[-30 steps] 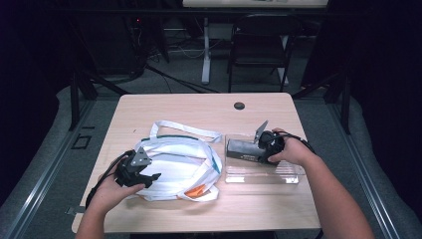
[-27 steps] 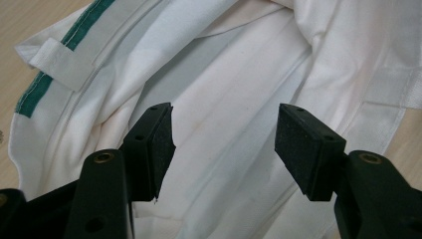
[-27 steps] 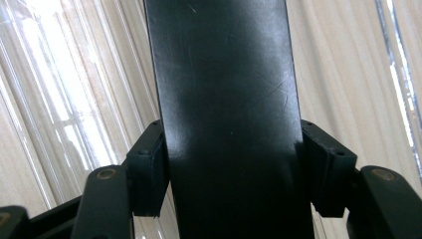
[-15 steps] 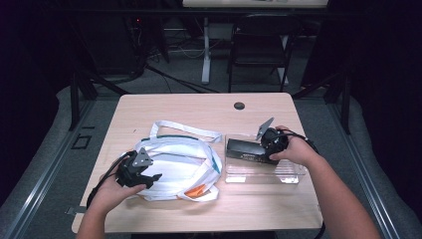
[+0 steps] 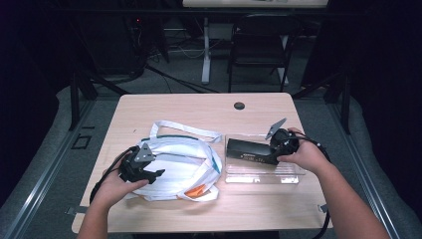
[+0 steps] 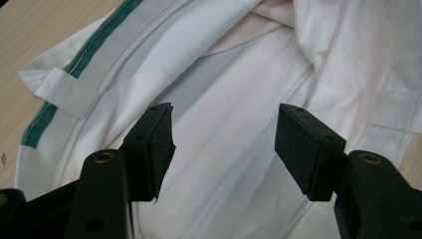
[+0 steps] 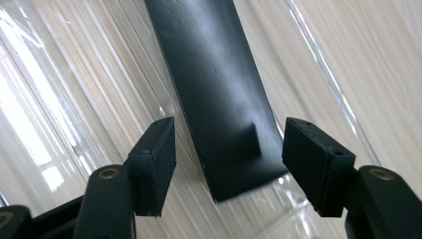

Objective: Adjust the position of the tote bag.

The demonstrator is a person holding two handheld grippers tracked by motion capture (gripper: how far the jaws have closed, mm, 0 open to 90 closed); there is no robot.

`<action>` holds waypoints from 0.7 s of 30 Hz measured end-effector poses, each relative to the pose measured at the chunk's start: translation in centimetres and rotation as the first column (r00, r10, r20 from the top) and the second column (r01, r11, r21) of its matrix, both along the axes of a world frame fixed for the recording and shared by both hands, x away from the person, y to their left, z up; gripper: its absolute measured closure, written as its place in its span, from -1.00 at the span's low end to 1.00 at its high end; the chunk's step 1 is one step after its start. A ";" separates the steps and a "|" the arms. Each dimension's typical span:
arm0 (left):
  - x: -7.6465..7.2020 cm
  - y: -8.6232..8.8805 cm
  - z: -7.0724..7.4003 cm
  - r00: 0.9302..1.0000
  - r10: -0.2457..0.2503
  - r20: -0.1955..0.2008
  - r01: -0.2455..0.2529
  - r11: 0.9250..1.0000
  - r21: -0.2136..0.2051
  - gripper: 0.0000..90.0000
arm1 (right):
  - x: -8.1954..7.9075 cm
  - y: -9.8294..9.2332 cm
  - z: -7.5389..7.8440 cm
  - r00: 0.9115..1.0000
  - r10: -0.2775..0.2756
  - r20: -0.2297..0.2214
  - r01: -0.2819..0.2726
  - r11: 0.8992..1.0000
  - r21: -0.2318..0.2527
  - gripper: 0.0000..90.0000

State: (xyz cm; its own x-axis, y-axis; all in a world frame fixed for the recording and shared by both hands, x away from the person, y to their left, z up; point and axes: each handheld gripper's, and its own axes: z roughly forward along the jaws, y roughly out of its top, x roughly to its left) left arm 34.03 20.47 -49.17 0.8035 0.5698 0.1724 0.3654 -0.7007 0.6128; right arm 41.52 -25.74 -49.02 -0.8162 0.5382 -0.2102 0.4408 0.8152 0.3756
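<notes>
Two things lie side by side on the wooden table (image 5: pixel 199 107): a white cloth bag (image 5: pixel 181 162) with green trim on the left, and a clear plastic tray (image 5: pixel 263 172) on the right with a black flat box (image 5: pixel 247 149) in it. The left gripper (image 5: pixel 158 173) rests on the bag's near-left part, its jaws wide apart over the cloth, pinching nothing. The right gripper (image 5: pixel 268 158) sits at the black box's right end, jaws spread to either side of it without pressing, having just narrowed slightly

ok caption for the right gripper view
Open right gripper around the end of a black box in a clear tray.
</notes>
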 end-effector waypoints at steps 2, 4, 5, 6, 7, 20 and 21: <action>0.2 0.2 0.1 1.000 -0.004 -0.001 0.004 1.000 -0.002 -0.11 | -0.2 -0.6 -0.1 1.000 -0.027 -0.003 0.027 1.000 0.000 -0.15; 0.3 0.2 0.1 1.000 -0.001 0.000 0.001 1.000 -0.006 -0.11 | -0.5 -1.2 -0.3 0.999 -0.040 -0.009 0.040 0.999 0.006 -0.13; 0.4 0.3 0.1 1.000 -0.001 -0.001 0.001 1.000 -0.007 -0.11 | -0.6 -1.3 -0.4 0.999 -0.048 -0.006 0.048 0.999 0.009 -0.12; 0.5 0.3 0.1 1.000 0.000 -0.002 0.000 1.000 -0.010 -0.11 | -0.7 -1.5 -0.6 0.998 -0.060 -0.005 0.060 0.998 0.018 -0.12; 0.5 0.3 0.2 1.000 0.000 0.001 0.000 1.000 -0.013 -0.11 | -0.7 -1.7 -0.7 0.998 -0.064 -0.011 0.064 0.998 0.015 -0.11; 0.8 0.0 0.0 1.000 0.000 0.001 0.000 1.000 0.008 -0.11 | -1.0 -2.9 -1.5 0.962 -0.266 -0.062 0.271 0.960 0.073 -0.02; 0.8 0.0 0.0 1.000 0.000 0.002 0.000 1.000 0.008 -0.11 | -1.0 -2.9 -1.5 0.960 -0.273 -0.070 0.278 0.958 0.076 0.00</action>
